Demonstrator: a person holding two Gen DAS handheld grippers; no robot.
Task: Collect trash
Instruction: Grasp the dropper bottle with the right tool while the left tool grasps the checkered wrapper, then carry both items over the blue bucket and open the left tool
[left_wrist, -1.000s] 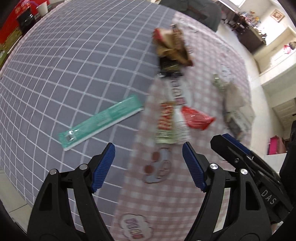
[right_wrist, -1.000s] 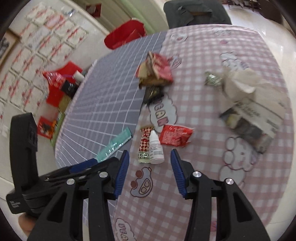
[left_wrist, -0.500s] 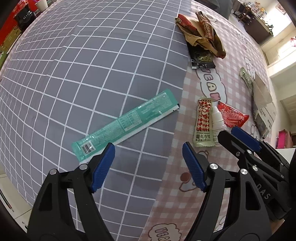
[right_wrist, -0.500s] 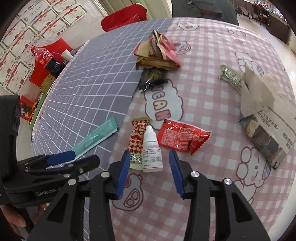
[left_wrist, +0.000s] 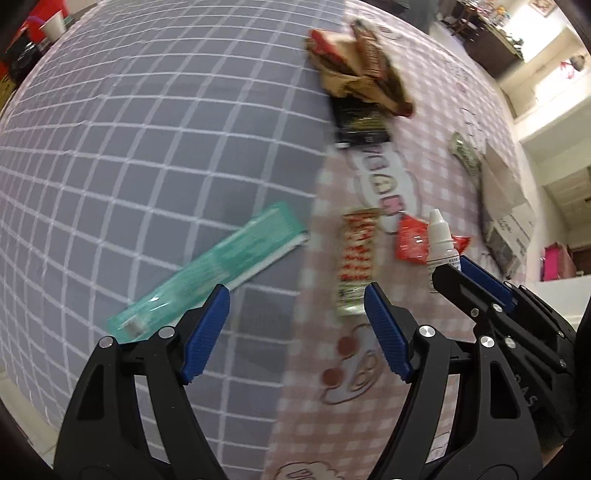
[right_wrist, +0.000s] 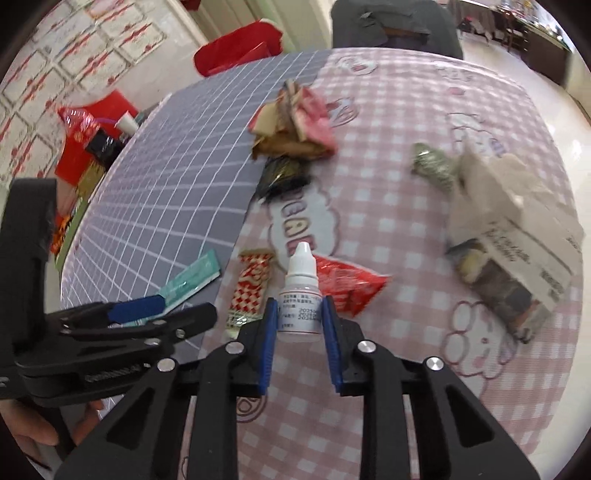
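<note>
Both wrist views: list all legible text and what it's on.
"2025": start of the number lines on the dropper bottle label; the other print is too small.
"AS": on the right gripper body, cut off.
Cloud print on the tablecloth: pink letters, blurred and partly hidden.
Box: black print, blurred.
Green wrapper and checked wrapper: unreadable.
</note>
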